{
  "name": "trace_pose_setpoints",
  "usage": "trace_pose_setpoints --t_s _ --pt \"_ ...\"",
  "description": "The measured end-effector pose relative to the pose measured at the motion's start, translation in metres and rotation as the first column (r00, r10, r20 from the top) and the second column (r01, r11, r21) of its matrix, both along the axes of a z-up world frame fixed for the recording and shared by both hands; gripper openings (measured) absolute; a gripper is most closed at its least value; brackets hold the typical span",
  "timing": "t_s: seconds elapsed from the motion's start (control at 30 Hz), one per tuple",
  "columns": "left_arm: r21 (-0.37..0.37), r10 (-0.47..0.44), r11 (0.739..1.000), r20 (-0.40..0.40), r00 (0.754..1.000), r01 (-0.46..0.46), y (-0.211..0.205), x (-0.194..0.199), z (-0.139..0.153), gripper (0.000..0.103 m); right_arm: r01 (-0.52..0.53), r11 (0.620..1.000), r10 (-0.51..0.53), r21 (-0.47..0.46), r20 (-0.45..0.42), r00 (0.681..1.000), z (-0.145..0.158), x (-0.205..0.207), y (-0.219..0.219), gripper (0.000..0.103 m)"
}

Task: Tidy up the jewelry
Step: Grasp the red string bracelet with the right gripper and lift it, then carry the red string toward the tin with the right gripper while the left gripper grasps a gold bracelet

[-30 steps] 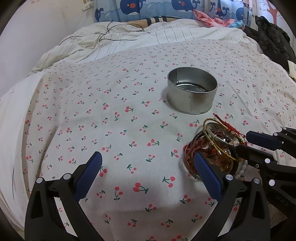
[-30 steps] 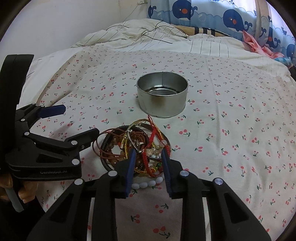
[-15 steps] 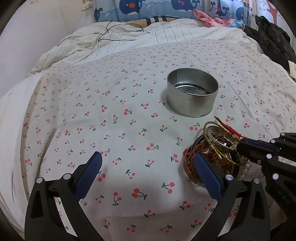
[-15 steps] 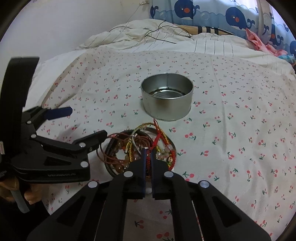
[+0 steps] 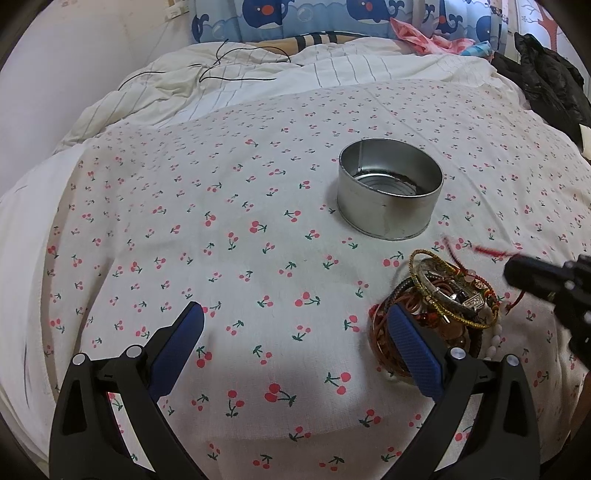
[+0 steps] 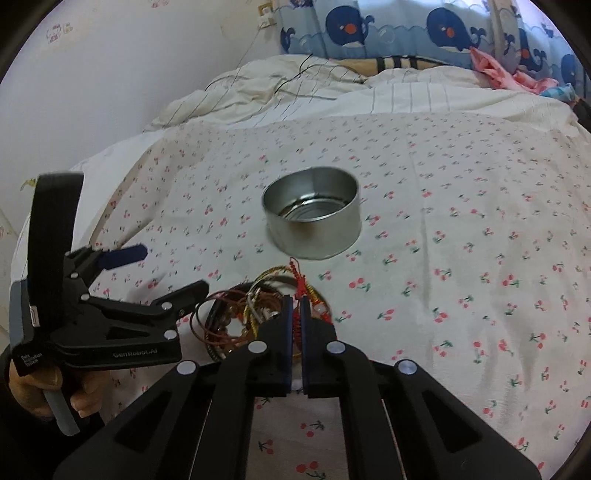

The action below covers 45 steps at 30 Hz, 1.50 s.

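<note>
A tangled pile of bracelets (image 5: 443, 306) lies on the cherry-print sheet (image 5: 221, 240), just in front of a round metal tin (image 5: 389, 188) that has nothing in it. My right gripper (image 6: 296, 301) is shut on a red cord bracelet (image 6: 297, 284) at the near side of the pile (image 6: 240, 317) and holds it slightly raised. In the left wrist view that gripper (image 5: 517, 271) comes in from the right, with the red cord (image 5: 487, 251) blurred. My left gripper (image 5: 294, 312) stands open, its right finger beside the pile's left edge and nothing between its fingers.
A striped duvet (image 5: 258, 85) with a thin black cable (image 5: 229, 74) lies behind the sheet. Whale-print fabric (image 6: 388, 26) and pink cloth (image 5: 424, 37) are at the back. A dark jacket (image 5: 546, 85) sits at the far right. A hand (image 6: 37, 387) holds the left gripper's handle.
The right gripper's jaws went from apart around the pile's near side to shut on the red cord, then rose a little and drew the cord up. The left gripper stayed put.
</note>
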<state>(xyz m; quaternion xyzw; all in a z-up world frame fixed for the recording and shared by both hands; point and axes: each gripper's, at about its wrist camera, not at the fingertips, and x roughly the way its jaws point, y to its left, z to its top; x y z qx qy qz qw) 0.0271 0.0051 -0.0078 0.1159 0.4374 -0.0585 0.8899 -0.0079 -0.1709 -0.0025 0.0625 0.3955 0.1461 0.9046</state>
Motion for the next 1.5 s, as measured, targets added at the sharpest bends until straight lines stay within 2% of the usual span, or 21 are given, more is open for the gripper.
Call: trace_pose_setpoints --t_s 0.2,0.4,0.53,0.63,0.8,1.03,1.17,1.33,1.4,1.5 --pt "-0.005 0.008 1.0 0.001 1.0 -0.008 0.004 0.0 0.0 0.095 0.006 0.996 -0.008 0.085 0.014 1.0 0.006 -0.002 -0.012 0.004" --pt "-0.032 0.002 0.999 0.003 1.0 -0.002 0.005 0.0 0.002 0.095 -0.025 0.969 -0.006 0.247 0.124 0.992 0.035 -0.01 -0.029 0.004" --pt "-0.069 -0.017 0.997 -0.005 1.0 0.017 0.003 0.001 0.003 0.095 0.002 0.961 -0.029 0.277 0.093 0.995 0.034 -0.004 -0.036 0.004" --pt "-0.095 -0.039 0.995 -0.013 0.999 0.038 0.0 0.002 0.002 0.096 0.011 0.961 -0.032 0.277 0.071 0.997 0.033 0.001 -0.036 0.004" --pt "-0.083 -0.031 0.996 -0.026 0.999 0.029 -0.002 0.006 -0.002 0.095 -0.011 0.963 -0.01 0.268 0.078 0.997 0.039 0.007 -0.03 0.004" --pt "-0.09 -0.014 0.996 -0.047 0.999 0.01 0.004 0.011 -0.006 0.095 -0.064 0.962 0.039 0.265 0.096 0.995 0.053 0.034 -0.015 0.004" --pt "-0.124 -0.035 0.992 -0.052 0.998 0.028 0.003 0.012 -0.005 0.096 -0.083 0.961 0.057 0.264 0.104 0.993 0.057 0.053 -0.005 0.004" --pt "-0.221 -0.147 0.967 -0.072 0.986 0.128 -0.011 0.017 -0.004 0.096 -0.066 0.951 0.032 0.301 0.119 0.992 0.063 0.067 -0.009 0.004" --pt "-0.247 -0.201 0.953 -0.075 0.977 0.177 -0.021 0.022 -0.004 0.096 -0.058 0.95 0.019 0.308 0.126 0.992 0.066 0.066 -0.013 0.004" --pt "-0.258 -0.235 0.943 -0.069 0.97 0.21 -0.035 0.027 -0.002 0.095 -0.047 0.954 0.007 0.296 0.136 0.991 0.07 0.061 -0.019 0.004"
